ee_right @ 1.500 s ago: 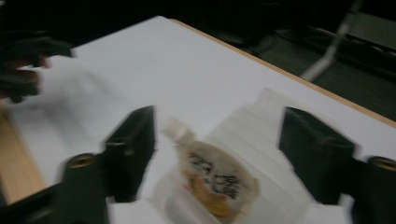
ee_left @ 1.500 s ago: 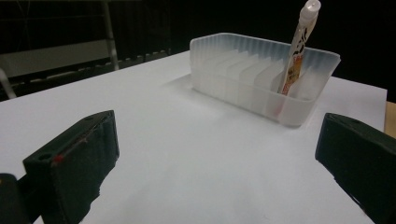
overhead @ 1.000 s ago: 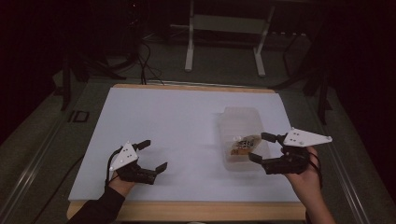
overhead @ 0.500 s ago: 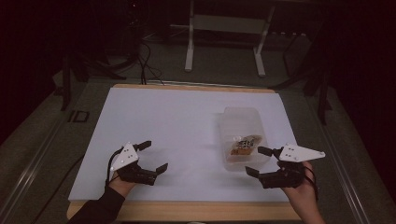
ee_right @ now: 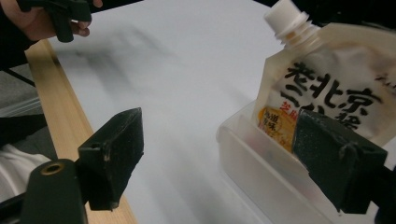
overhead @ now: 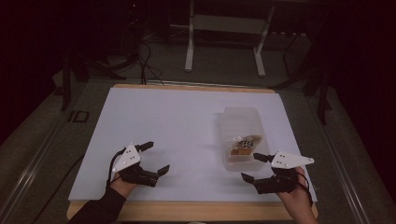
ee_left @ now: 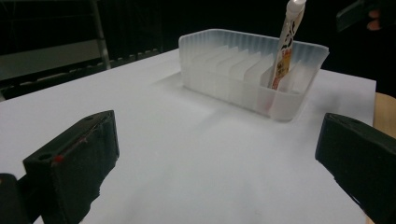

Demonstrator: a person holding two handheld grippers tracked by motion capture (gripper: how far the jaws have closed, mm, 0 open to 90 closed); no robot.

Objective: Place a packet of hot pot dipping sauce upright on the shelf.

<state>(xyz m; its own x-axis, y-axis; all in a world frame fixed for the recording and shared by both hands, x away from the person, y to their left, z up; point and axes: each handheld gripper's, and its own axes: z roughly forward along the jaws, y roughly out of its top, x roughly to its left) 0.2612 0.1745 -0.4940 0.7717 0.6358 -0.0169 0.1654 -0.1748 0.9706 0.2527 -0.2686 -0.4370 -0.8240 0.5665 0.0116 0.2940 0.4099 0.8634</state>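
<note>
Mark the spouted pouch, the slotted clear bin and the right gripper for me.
spouted pouch [ee_right: 327, 100], right gripper view, on its printed front.
slotted clear bin [ee_left: 224, 86], left gripper view, on its near side wall.
right gripper [overhead: 254, 167], high view, midway between its open fingertips.

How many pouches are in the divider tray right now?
1: a spouted pouch stands upright in a slot at the near end of the clear tray. The other slots look empty.

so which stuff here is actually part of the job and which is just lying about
In the job:
- spouted printed sauce pouch
- translucent ribbed plastic slotted bin
- right tool, open by the bin
- left tool, open

Lying about:
- white metal stand legs behind the table
- floor cables
</note>
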